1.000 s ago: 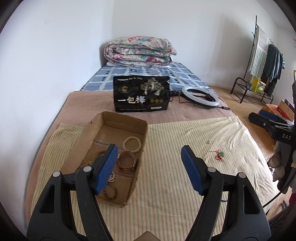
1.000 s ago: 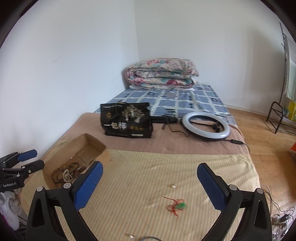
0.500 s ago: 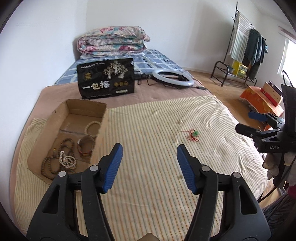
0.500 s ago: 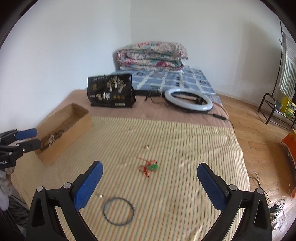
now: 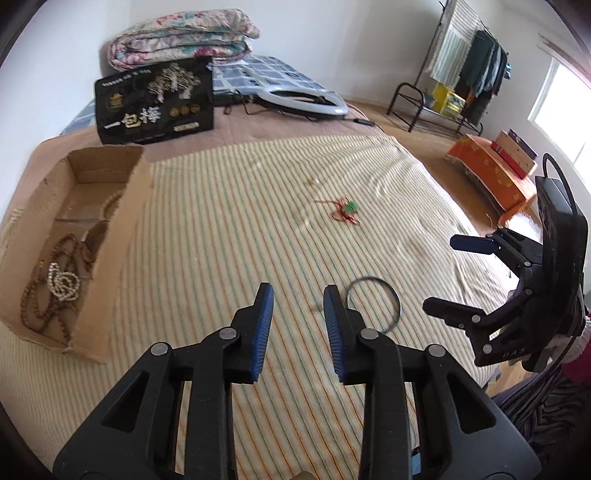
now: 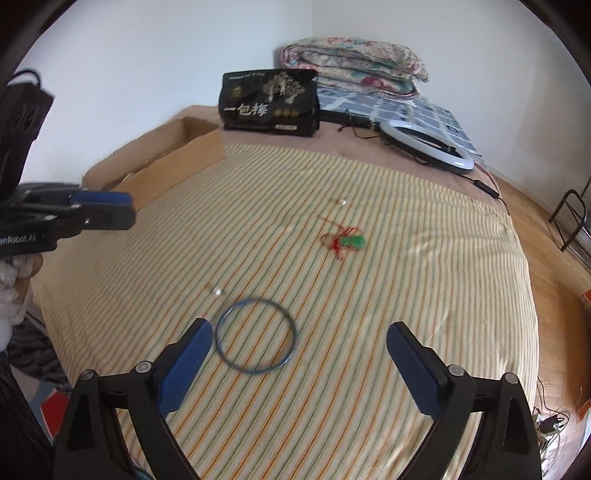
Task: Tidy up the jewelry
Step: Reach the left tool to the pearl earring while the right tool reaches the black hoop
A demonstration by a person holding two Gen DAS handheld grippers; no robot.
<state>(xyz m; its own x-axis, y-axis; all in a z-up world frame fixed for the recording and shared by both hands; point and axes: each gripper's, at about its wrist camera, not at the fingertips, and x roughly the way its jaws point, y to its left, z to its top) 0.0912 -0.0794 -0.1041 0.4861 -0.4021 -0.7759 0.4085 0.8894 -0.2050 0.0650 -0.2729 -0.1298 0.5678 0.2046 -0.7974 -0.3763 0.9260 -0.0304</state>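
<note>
A thin dark blue bangle (image 6: pixel 256 335) lies flat on the striped cloth just ahead of my open, empty right gripper (image 6: pixel 299 334); it also shows in the left wrist view (image 5: pixel 373 304). My left gripper (image 5: pixel 298 291) hovers beside it, jaws narrowed but apart, holding nothing. A red cord with a green charm (image 6: pixel 345 242) lies farther out, also in the left wrist view (image 5: pixel 344 211). Two small pearl beads (image 6: pixel 217 291) (image 6: pixel 342 201) rest on the cloth. A cardboard box (image 5: pixel 122 236) at the left holds several bead bracelets (image 5: pixel 61 284).
A black printed bag (image 5: pixel 155 99) stands behind the box, with a white ring light (image 5: pixel 303 98) and its cable beside it. A folded floral quilt (image 5: pixel 181 35) lies at the wall. A clothes rack (image 5: pixel 461 74) and orange cloth (image 5: pixel 491 170) stand right of the bed.
Both grippers have come down and forward toward the blue bangle. My left gripper has swung right away from the box and its jaws have narrowed. The right gripper stays wide open.
</note>
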